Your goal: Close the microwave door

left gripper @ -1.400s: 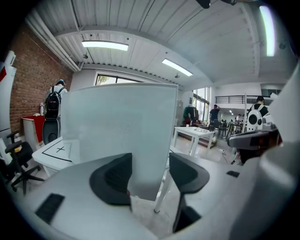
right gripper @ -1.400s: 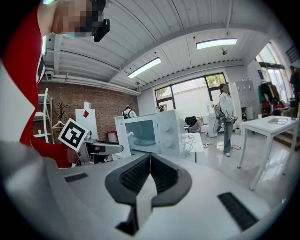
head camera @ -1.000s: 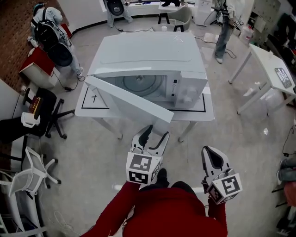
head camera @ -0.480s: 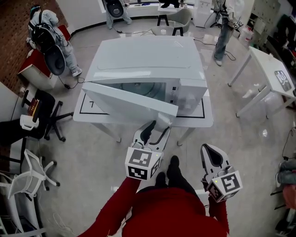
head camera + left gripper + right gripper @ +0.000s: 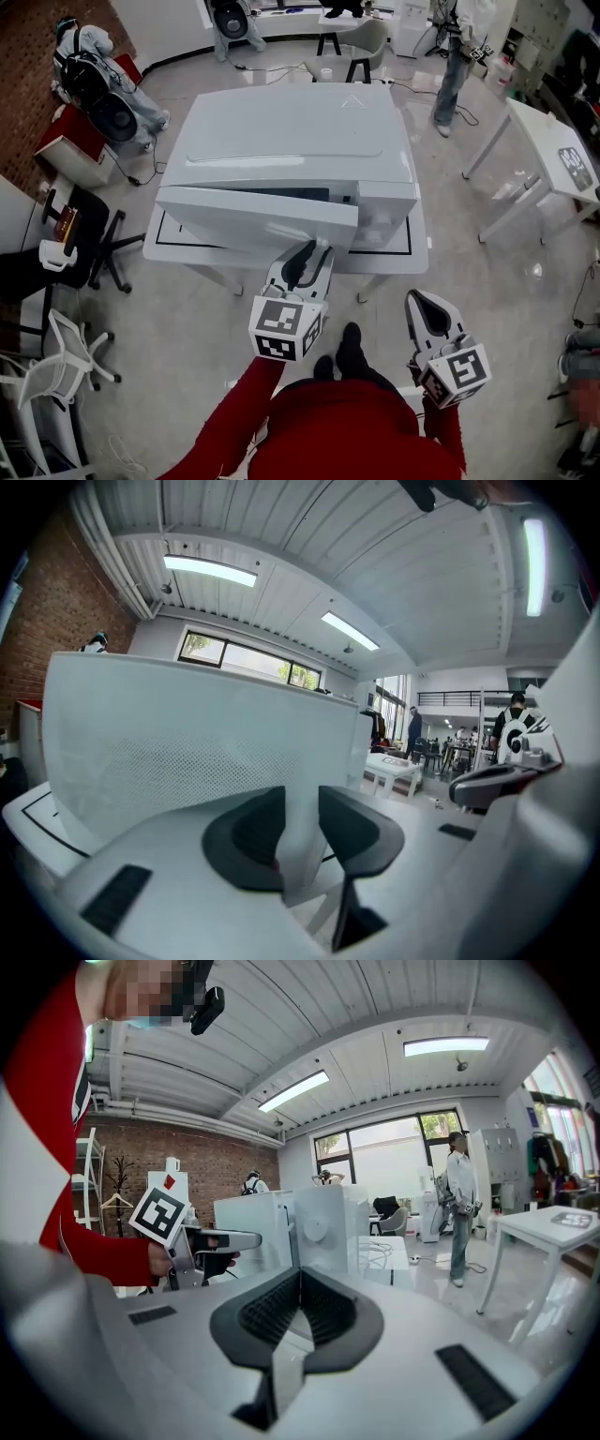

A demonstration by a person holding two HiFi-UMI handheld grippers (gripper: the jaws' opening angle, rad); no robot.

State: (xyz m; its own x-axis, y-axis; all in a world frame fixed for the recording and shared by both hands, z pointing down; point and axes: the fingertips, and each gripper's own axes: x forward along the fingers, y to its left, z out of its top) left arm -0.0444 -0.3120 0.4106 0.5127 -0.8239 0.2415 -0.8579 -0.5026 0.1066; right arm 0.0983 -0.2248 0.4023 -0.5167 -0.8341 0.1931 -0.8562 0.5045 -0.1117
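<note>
A white microwave stands on a white table. Its door, hinged at the left, is only slightly ajar, with a thin dark slit showing above it. My left gripper is at the door's front face near its free right end. In the left gripper view the door fills the picture just past the left gripper. Its jaws are closing and stand narrowly apart, with nothing clamped between them. My right gripper hangs back at the lower right, shut and empty. The right gripper view shows the right gripper pointing toward the microwave.
Office chairs stand at the left. Another white table is at the right. A person stands beyond the microwave at the back right, and another person sits at the back left. My shoes are on the grey floor below the table's front edge.
The door has swung from wide ajar to nearly against the microwave. My left gripper followed it forward and its jaws narrowed. The right gripper moved forward only a little.
</note>
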